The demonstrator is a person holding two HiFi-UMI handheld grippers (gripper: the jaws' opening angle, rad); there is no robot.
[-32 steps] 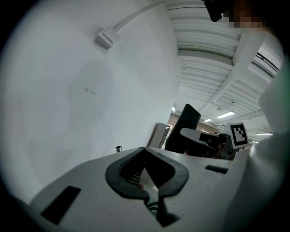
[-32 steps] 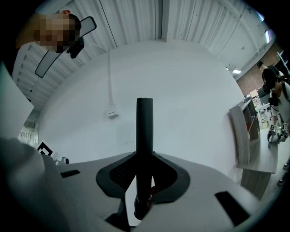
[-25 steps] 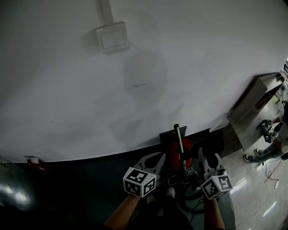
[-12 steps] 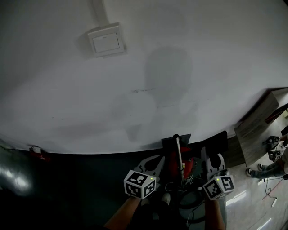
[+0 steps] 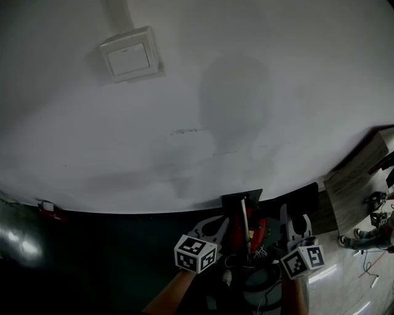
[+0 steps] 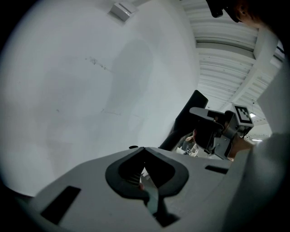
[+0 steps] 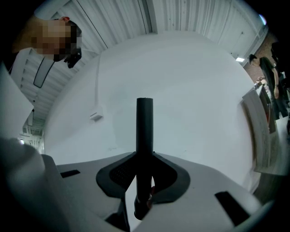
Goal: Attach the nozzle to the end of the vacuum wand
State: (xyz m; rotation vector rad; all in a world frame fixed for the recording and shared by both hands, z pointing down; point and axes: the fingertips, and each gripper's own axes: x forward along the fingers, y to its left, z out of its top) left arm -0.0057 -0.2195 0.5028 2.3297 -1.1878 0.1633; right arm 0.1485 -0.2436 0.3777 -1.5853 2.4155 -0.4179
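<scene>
Vacuum wand (image 7: 144,131): dark tube upright before the white wall (image 7: 195,90), above the red vacuum body (image 5: 258,229) | right claw (image 7: 144,176): clamped on the wand, most of the tube rising past its pads | left claw (image 6: 145,158): pressed together, nothing between, just left of the wand in the head view

Pretty bare room, honestly. A big white wall (image 5: 277,74) fills most of the head view, with faint scuff marks (image 5: 184,131) and a soft shadow (image 5: 237,92) on it. A white switch box (image 5: 128,58) sits up left, with a conduit (image 5: 117,12) running up from it. Off to the right, a wooden cabinet (image 5: 354,184) stands on a glossy pale floor (image 5: 351,283). Overhead there are ribbed ceiling panels (image 7: 195,16).
</scene>
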